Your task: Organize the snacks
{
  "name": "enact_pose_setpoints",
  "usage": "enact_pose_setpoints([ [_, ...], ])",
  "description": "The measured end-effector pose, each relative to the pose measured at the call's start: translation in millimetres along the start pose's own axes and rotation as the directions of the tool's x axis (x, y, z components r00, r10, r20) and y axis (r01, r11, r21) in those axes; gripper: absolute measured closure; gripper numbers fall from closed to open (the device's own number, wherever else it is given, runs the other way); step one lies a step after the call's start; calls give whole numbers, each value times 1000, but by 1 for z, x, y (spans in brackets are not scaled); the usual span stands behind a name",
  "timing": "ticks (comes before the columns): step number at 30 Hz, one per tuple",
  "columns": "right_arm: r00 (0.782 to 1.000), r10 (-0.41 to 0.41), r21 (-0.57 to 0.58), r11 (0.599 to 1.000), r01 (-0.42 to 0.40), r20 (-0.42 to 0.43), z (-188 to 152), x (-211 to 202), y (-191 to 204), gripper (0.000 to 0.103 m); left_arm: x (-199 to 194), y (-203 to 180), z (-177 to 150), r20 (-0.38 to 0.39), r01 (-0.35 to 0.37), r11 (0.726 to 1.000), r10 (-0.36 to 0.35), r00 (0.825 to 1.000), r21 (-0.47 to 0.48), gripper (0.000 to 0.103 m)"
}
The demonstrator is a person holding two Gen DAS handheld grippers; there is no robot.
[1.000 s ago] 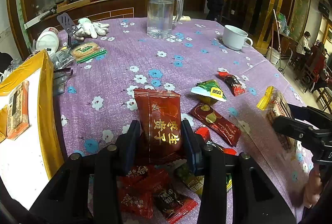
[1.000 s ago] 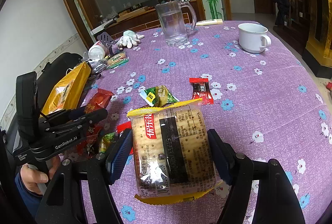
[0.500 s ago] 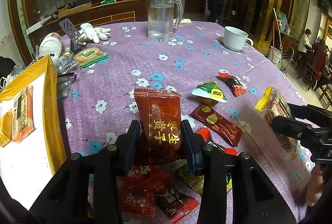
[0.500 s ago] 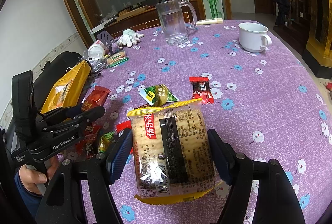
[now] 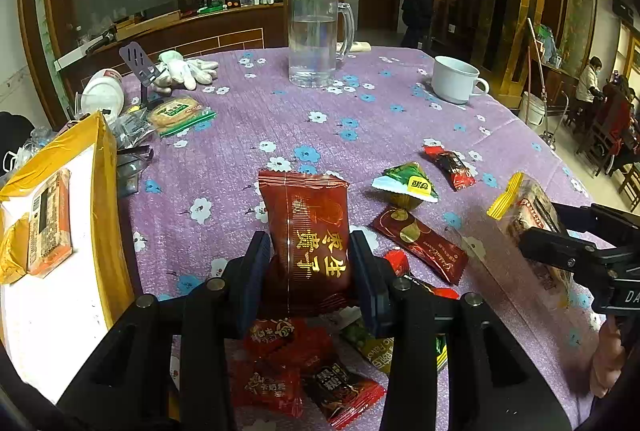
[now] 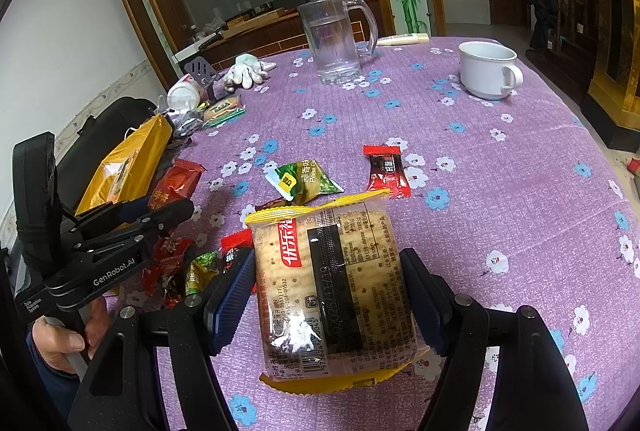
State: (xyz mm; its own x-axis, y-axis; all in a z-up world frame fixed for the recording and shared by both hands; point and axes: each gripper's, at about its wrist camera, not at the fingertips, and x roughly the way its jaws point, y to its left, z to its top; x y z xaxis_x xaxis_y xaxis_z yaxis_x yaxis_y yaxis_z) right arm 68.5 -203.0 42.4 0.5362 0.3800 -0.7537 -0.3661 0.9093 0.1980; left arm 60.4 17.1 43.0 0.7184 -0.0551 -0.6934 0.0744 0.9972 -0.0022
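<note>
My left gripper (image 5: 306, 267) is shut on a dark red snack packet with gold characters (image 5: 306, 231), held upright above a pile of small red and green snacks (image 5: 304, 371). It also shows at the left of the right wrist view (image 6: 160, 209). My right gripper (image 6: 326, 291) is shut on a clear cracker pack with yellow ends (image 6: 332, 287), held above the purple cloth. The cracker pack shows at the right of the left wrist view (image 5: 528, 207). A yellow-rimmed white box (image 5: 100, 199) with an orange pack (image 5: 48, 223) inside stands at the left.
Loose snacks lie mid-table: a green triangular pack (image 5: 406, 183), a red candy (image 5: 450, 165), a dark red bar (image 5: 420, 243). Farther back stand a glass mug (image 5: 318, 41), a white cup (image 5: 456, 79), white gloves (image 5: 186, 69), a biscuit pack (image 5: 178, 113).
My left gripper with the red packet has moved a little left, closer to the yellow box. The right gripper and its cracker pack have hardly moved.
</note>
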Motion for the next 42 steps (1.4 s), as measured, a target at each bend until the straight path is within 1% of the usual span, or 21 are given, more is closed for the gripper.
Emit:
enact_pose_setpoints([
  [28,1000,-3,-2,1000,3,1,1,0,-1,30,-10,-2,1,44,-27,1000,27,999,9,65],
  [36,999,-35,5,999,35,8,3,2,-4,30,-23,1,4,100,-51,999,51,994,-3,65],
  [38,999,-32,26,999,32,9,3,1,-7,30,-29,2,5,121,-63,998,64,991,-7,65],
  [39,1000,-26,37,999,26,6,3,1,-8,31,-32,4,6,127,-64,998,65,990,-12,65],
  [41,1000,-25,58,998,24,8,4,-1,-9,37,-39,7,8,139,-59,998,62,988,-23,65],
  [42,1000,-9,68,998,8,6,5,-3,-7,37,-45,9,8,150,-61,998,64,987,-26,65],
])
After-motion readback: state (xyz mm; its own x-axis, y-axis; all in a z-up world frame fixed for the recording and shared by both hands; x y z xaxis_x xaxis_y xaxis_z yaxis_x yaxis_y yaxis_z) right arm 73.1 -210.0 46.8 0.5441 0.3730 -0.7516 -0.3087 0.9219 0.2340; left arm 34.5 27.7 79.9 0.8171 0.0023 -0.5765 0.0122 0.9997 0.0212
